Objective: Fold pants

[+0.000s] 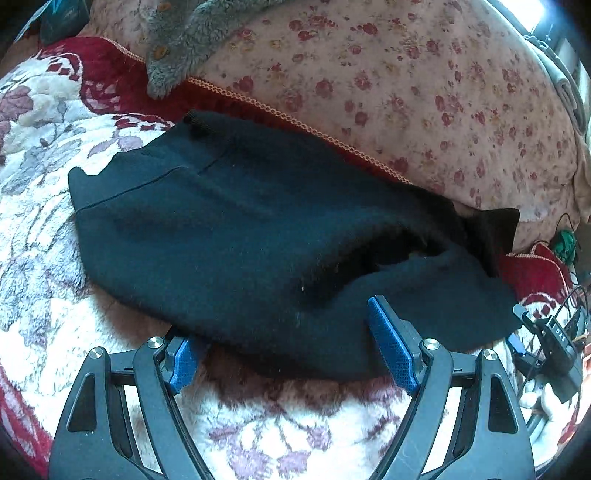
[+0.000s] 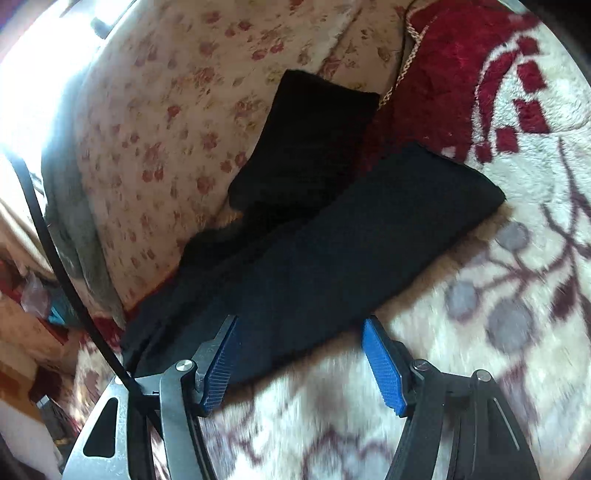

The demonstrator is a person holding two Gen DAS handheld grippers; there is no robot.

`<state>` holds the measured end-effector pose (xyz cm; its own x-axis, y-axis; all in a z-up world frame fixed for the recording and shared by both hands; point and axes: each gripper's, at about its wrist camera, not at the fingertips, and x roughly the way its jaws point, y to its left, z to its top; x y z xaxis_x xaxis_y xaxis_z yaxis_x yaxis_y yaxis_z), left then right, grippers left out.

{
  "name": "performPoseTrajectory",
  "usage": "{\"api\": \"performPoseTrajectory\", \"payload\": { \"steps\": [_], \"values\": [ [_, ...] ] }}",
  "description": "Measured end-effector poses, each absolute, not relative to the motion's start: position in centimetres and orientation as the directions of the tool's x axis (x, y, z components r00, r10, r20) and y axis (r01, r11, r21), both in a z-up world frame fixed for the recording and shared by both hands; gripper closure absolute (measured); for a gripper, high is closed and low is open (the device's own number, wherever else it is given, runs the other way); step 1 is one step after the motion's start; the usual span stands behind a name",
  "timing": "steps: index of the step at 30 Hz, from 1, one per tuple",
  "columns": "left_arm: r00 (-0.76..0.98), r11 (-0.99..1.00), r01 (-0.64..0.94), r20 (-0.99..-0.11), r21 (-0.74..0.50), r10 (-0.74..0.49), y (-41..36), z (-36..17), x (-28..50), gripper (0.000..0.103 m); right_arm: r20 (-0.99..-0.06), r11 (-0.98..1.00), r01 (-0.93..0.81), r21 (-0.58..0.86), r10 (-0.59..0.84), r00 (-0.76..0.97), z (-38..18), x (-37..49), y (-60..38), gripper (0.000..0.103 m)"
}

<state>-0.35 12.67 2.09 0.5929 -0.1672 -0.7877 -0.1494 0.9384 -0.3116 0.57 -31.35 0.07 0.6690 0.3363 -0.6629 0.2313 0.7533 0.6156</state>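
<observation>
Surface: plush cream-and-red floral blanket [image 1: 48, 206], flowered pillow [image 1: 424, 85] behind | Pants [image 1: 258, 229]: black, lay flat on blanket, one leg over pillow | Fingers: left gripper [image 1: 284, 343] and right gripper [image 2: 299, 354] both gaped, holding nothing | Hidden: grey fleece [image 1: 184, 33] cut off at top | Writing: unclear

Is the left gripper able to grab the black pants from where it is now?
Probably yes. The left gripper is open, the near edge of the black pants lies between its fingers, and nothing covers that edge.

Blk pants [image 1: 236, 229] on floral blanket [image 1: 48, 295]
</observation>
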Motion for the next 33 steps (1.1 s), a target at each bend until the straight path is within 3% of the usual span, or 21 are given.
{"api": "performPoseTrajectory", "payload": {
  "steps": [3, 5, 6, 10, 18, 33],
  "values": [
    [0.589, 0.939, -0.150, -0.791, -0.309, -0.167, 12.7, 1.9, 0.1, 0.025, -0.635, 0.721, 0.240, 0.651, 0.344, 0.692, -0.2, 1.3, -32.2, 0.054],
    [0.590, 0.943, -0.156, -0.793, -0.295, -0.150, 12.9, 1.7, 0.4, 0.051, -0.625, 0.689, 0.248, 0.680, 0.369, 0.688, -0.9, 1.9, -32.7, 0.079],
    [0.585, 0.944, -0.161, -0.798, -0.288, -0.144, 13.1, 1.6, 0.6, 0.068, -0.624, 0.684, 0.253, 0.684, 0.371, 0.688, -1.1, 1.9, -32.9, 0.087],
    [0.579, 0.931, -0.120, -0.786, -0.345, -0.216, 13.6, 1.5, 0.8, 0.090, -0.595, 0.699, 0.215, 0.682, 0.360, 0.718, -0.3, 1.3, -32.7, 0.094],
    [0.607, 0.950, -0.048, -0.765, -0.308, -0.218, 12.7, 3.2, -0.8, 0.094, -0.613, 0.791, 0.157, 0.591, 0.314, 0.725, 2.4, -0.9, -30.9, 0.097],
    [0.606, 0.966, 0.030, -0.764, -0.258, -0.223, 14.8, 5.1, -7.3, 0.094, -0.622, 0.805, 0.119, 0.581, 0.345, 0.703, 4.3, -9.1, -29.5, 0.097]
  ]
}}
